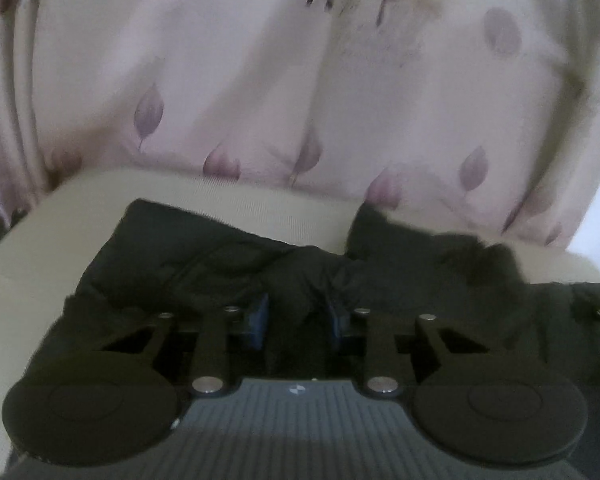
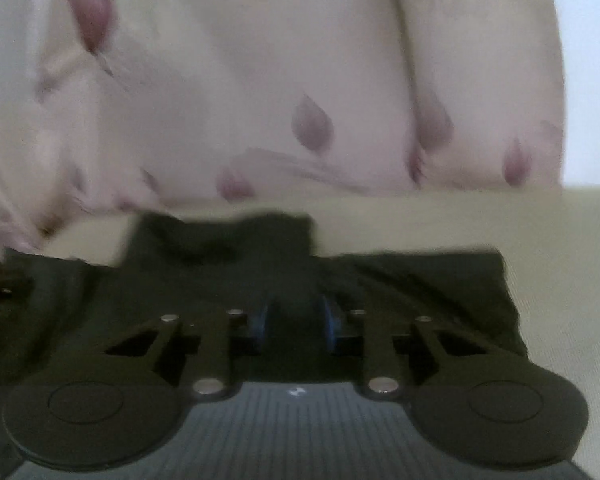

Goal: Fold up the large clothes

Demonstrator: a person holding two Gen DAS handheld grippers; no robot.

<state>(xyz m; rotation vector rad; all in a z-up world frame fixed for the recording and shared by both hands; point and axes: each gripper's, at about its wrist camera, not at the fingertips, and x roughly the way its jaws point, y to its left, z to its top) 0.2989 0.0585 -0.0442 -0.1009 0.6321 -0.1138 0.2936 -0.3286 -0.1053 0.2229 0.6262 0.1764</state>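
A pale curtain printed with mauve leaves hangs behind the work area, its hem falling to the far edge of a cream, ribbed-cloth-covered table. Both views are somewhat blurred.

The task's item, a large black garment, lies across the middle of the table, reaching back towards the far edge but stopping short of it, so a strip of cream stays bare under the curtain. Its far margin is uneven, with two raised humps and a dip between them.

My left gripper is nearly closed, and a bunched ridge of the black cloth sits pinched between its blue-padded fingers. I judge this a hold on the garment's near portion, taken to lift or carry a fold.

My right gripper is likewise nearly closed, with dark cloth gathered between its fingers. In its view the garment's right-hand edge ends well short of the table's right edge.

Both holds sit side by side along the garment, which I read as a matched pair of grips so the cloth can be moved evenly, without skewing. I cannot tell which part of the garment each hold is on. A thick bunch may slip from a narrow pinch.
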